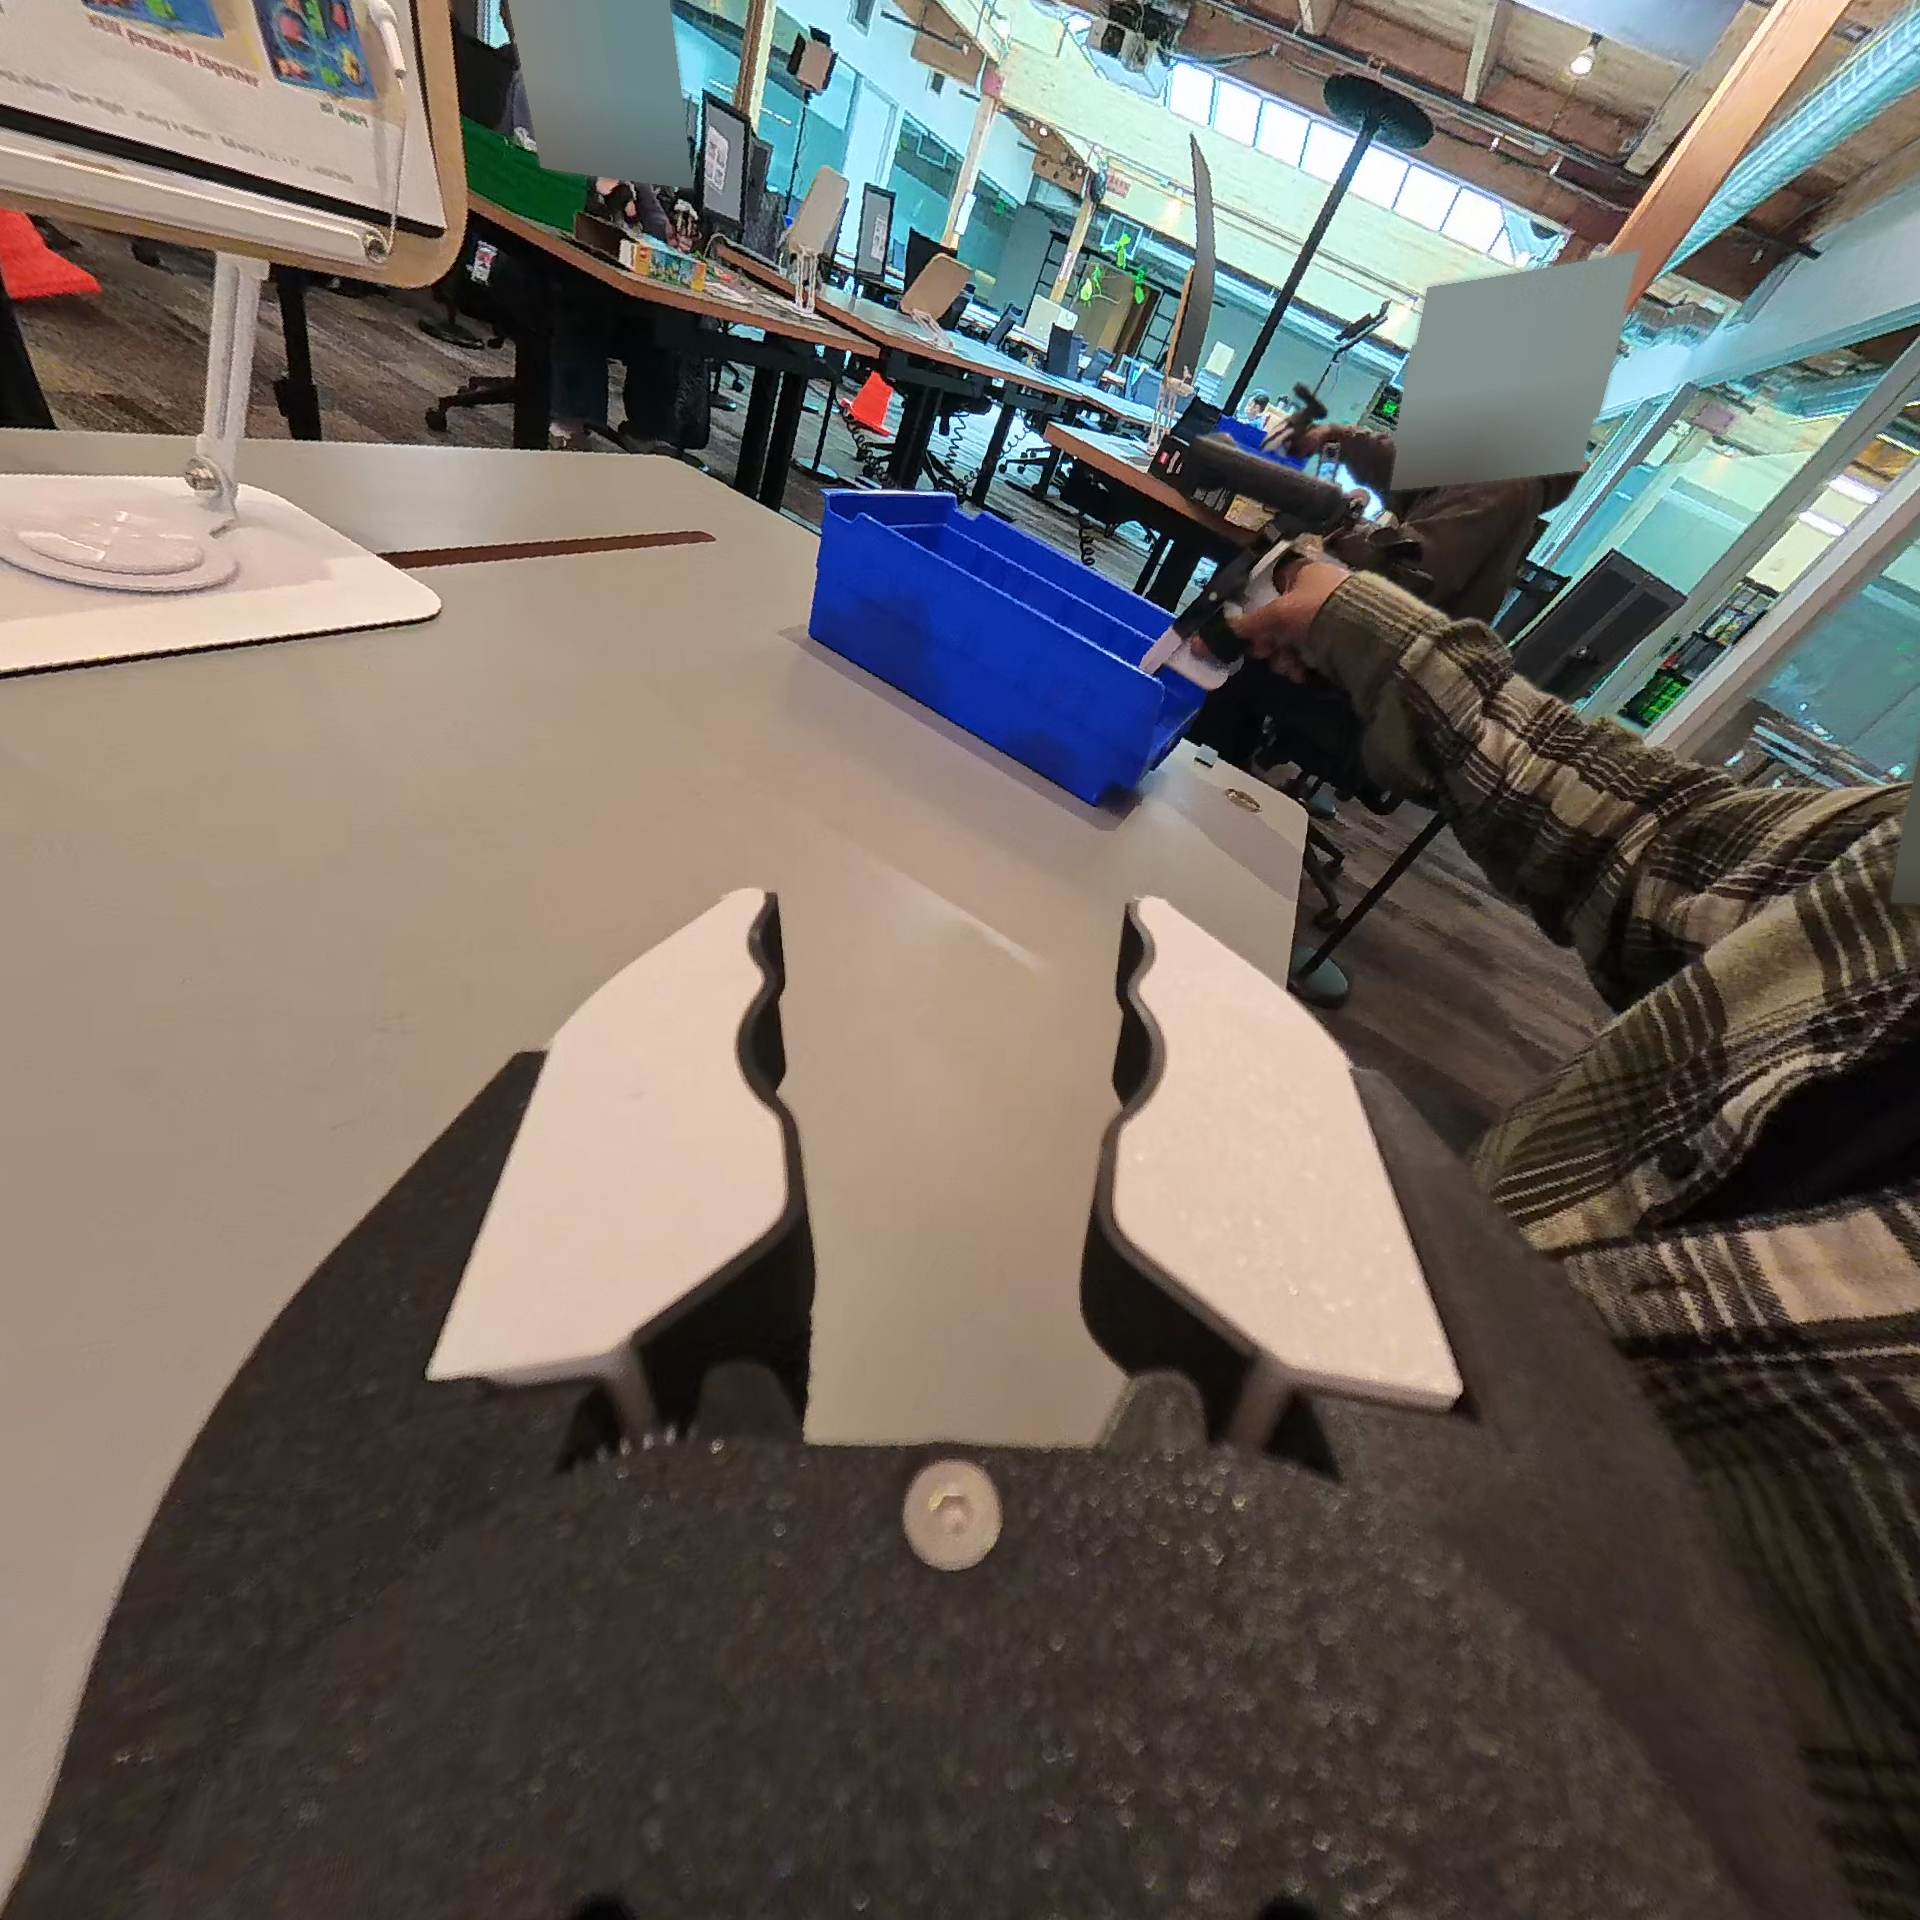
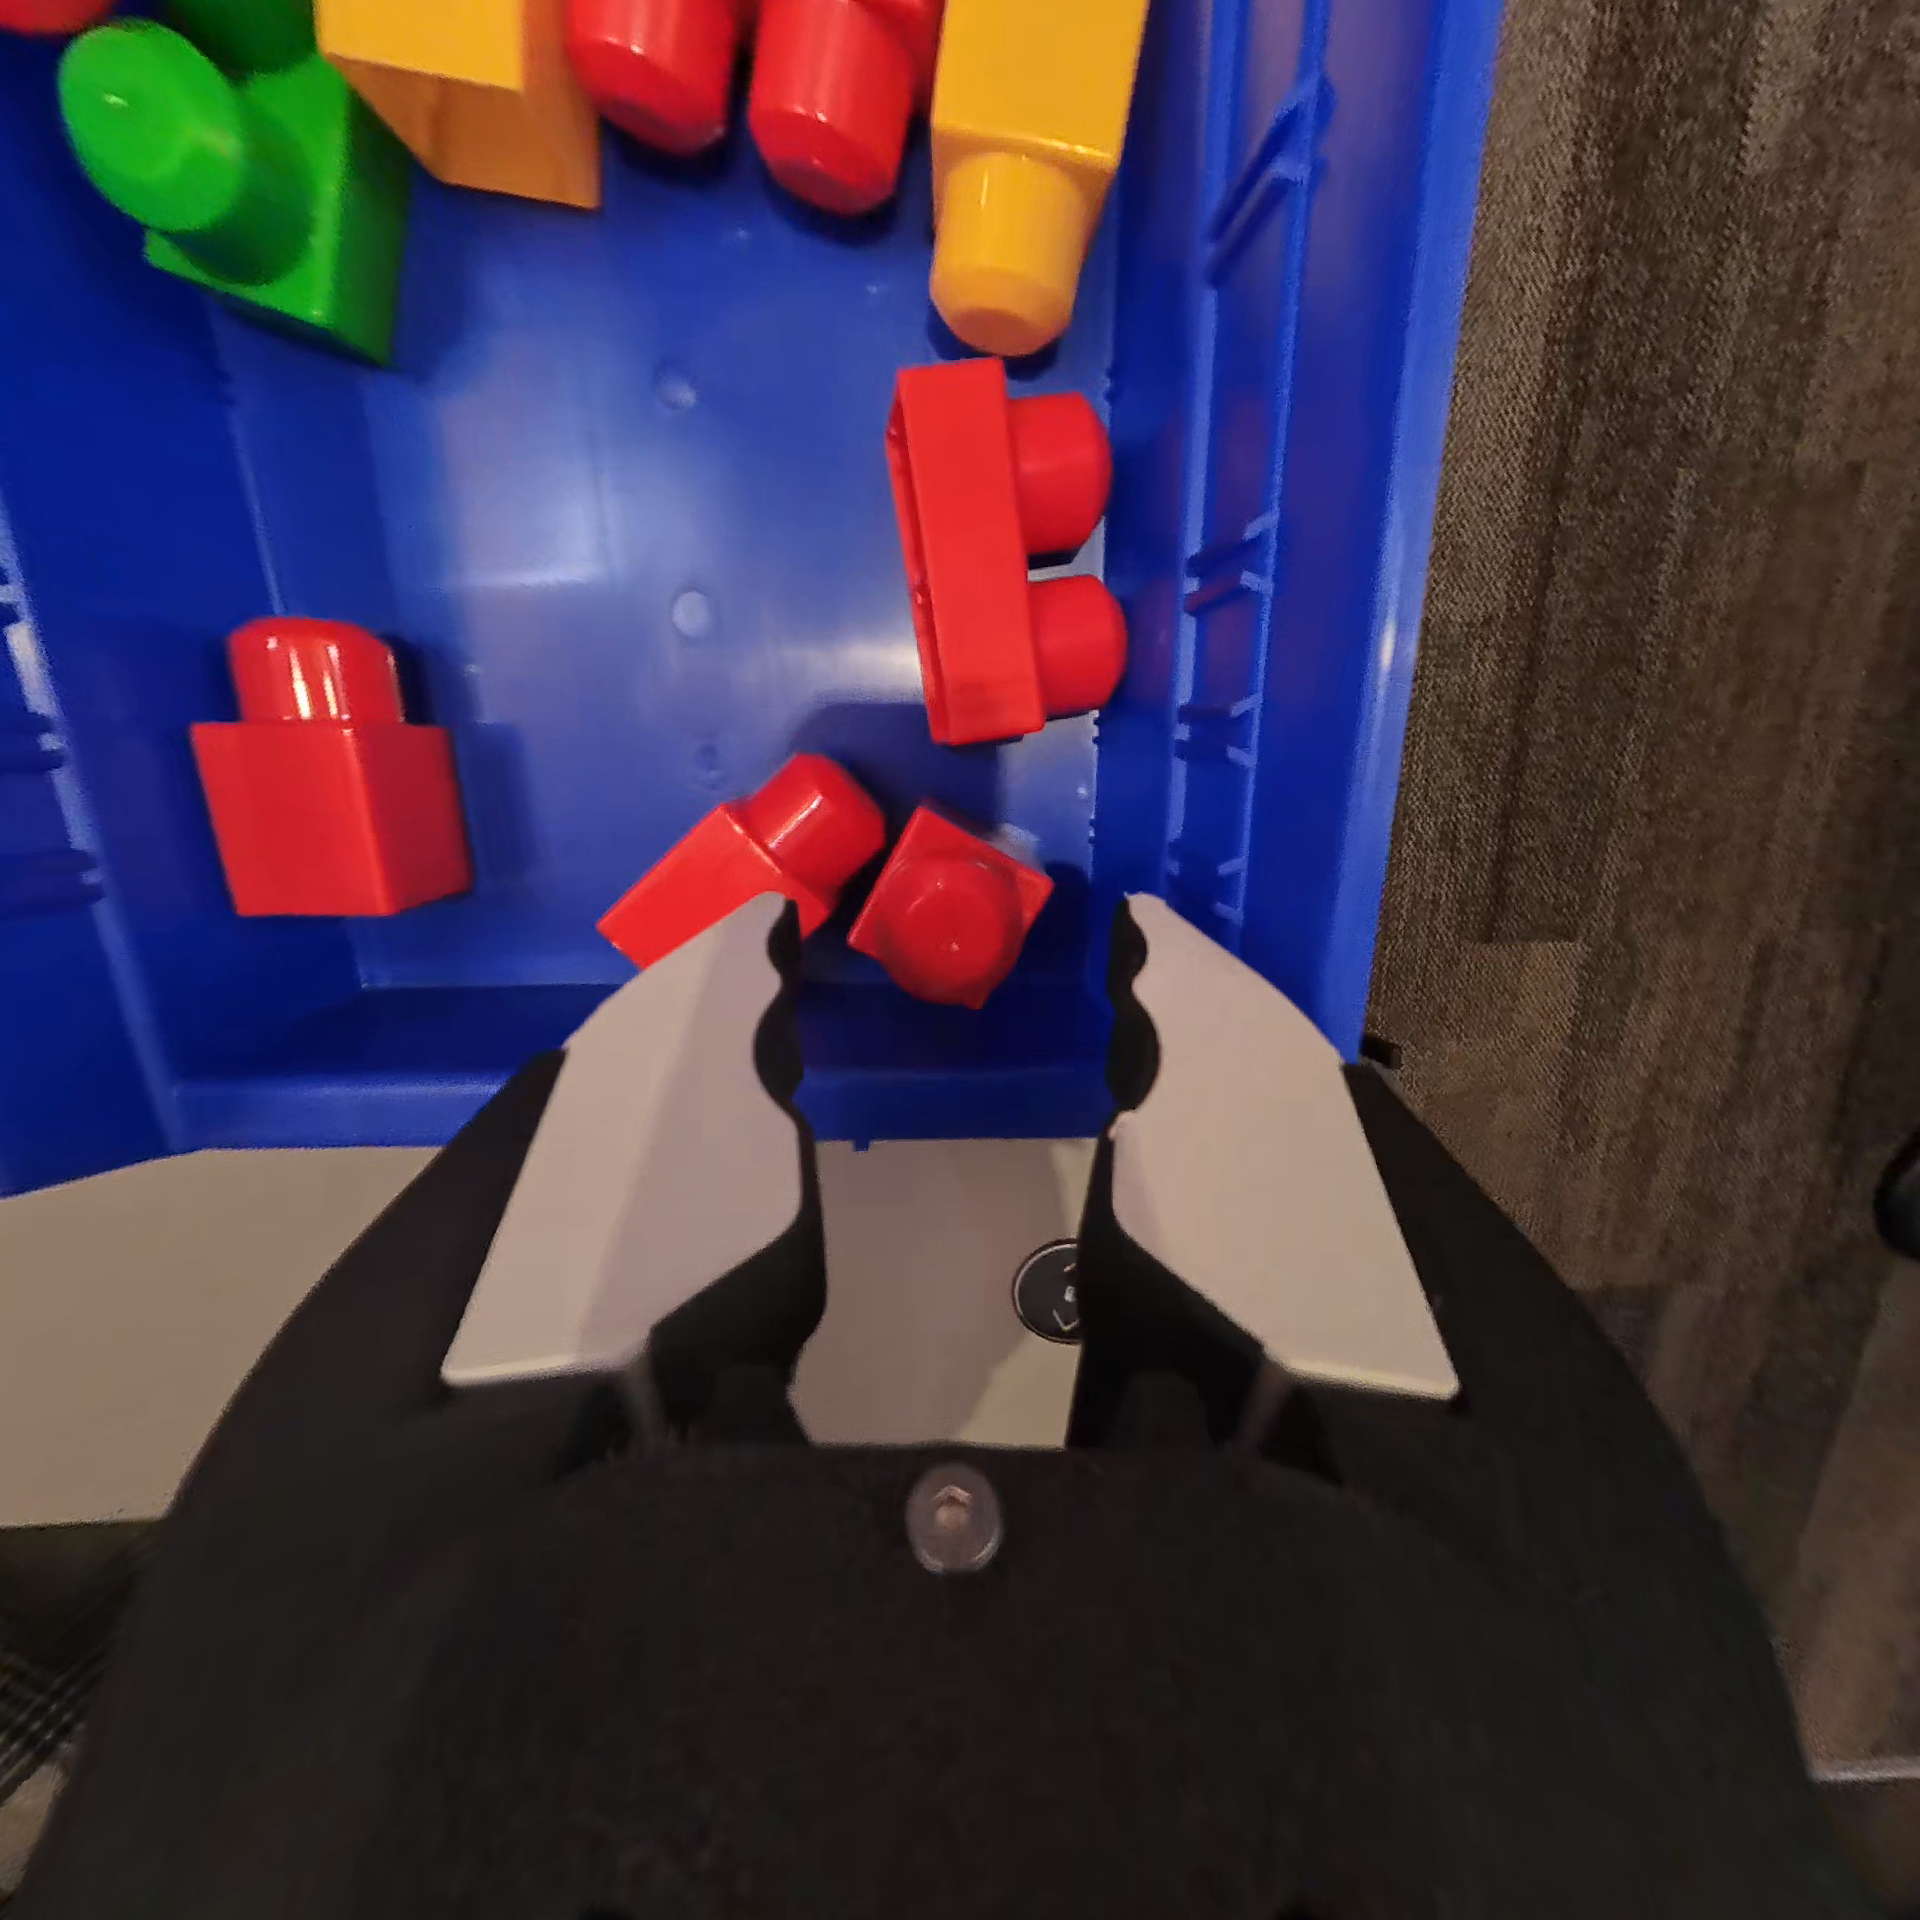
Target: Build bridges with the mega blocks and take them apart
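Reaching into the blue bin (image 2: 644, 540), the right tool (image 2: 951, 914) hangs above its near corner with jaws spread and nothing between them, so the step in hand reads as the very first: fetching a block to start a bridge, none being built yet on the grey surface (image 1: 520, 831). Mega blocks lie loose on the bin floor. Count, as far as the right wrist view allows: four red pieces fully seen — a single-stud red cube (image 2: 332, 800) at left, a flat two-stud red block (image 2: 977, 561) on its side against the right wall, a small red block (image 2: 748, 862) tipped over and partly behind the left finger, and a small red single-stud block (image 2: 951, 904) directly between the fingertips; at the far edge, cut off by the frame, two more red studs (image 2: 727, 73) whose block count I cannot tell, two yellow blocks (image 2: 1013, 156), one green block (image 2: 270, 197). Left tool (image 1: 945, 914) waits low over bare surface, jaws spread, empty, well apart from the bin (image 1: 977, 623); one bin only. The right tool also shows from the left wrist view, at the bin's far rim, in a hand with a plaid sleeve (image 1: 1558, 779). Next move, by my judgement: drop the right tool straight onto the stud-up block, square the fingers to its flat sides, not its corners, close, lift clear of the wall
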A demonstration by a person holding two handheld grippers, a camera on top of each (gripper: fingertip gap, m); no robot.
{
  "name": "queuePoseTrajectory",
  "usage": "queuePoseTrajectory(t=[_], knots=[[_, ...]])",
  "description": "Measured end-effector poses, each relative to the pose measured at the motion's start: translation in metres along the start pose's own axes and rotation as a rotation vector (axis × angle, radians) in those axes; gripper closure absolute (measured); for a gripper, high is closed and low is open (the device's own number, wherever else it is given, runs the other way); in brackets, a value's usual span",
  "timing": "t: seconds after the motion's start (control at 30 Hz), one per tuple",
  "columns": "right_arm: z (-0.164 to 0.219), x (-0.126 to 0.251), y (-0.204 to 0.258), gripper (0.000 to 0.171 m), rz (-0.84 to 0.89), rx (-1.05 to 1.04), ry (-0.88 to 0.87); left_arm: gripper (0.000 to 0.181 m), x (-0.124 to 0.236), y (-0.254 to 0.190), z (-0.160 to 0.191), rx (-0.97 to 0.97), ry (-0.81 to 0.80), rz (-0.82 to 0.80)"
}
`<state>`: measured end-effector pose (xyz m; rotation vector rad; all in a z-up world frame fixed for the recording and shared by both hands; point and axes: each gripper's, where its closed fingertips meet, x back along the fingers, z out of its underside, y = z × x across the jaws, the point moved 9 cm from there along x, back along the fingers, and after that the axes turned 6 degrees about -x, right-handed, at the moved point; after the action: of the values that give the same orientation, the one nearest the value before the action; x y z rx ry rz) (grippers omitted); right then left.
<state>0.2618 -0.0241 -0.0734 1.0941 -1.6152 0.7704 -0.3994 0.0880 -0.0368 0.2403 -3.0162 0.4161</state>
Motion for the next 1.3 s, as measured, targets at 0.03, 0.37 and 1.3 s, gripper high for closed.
queuePoseTrajectory(t=[0.03,0.37,1.3], knots=[[0.001,-0.002,0.0,0.117,0.009,-0.011,0.002,0.12,0.001,0.001,0.0,0.002,-0.001,0.0],[0.007,-0.019,0.003,0.138,-0.05,-0.019,-0.034,0.12,0.006,0.004,0.003,0.014,0.005,0.008],[0.023,0.076,0.421,0.138,-0.894,1.427,-0.025,0.113,-0.133,0.001,-0.001,-0.069,0.337,0.339]])
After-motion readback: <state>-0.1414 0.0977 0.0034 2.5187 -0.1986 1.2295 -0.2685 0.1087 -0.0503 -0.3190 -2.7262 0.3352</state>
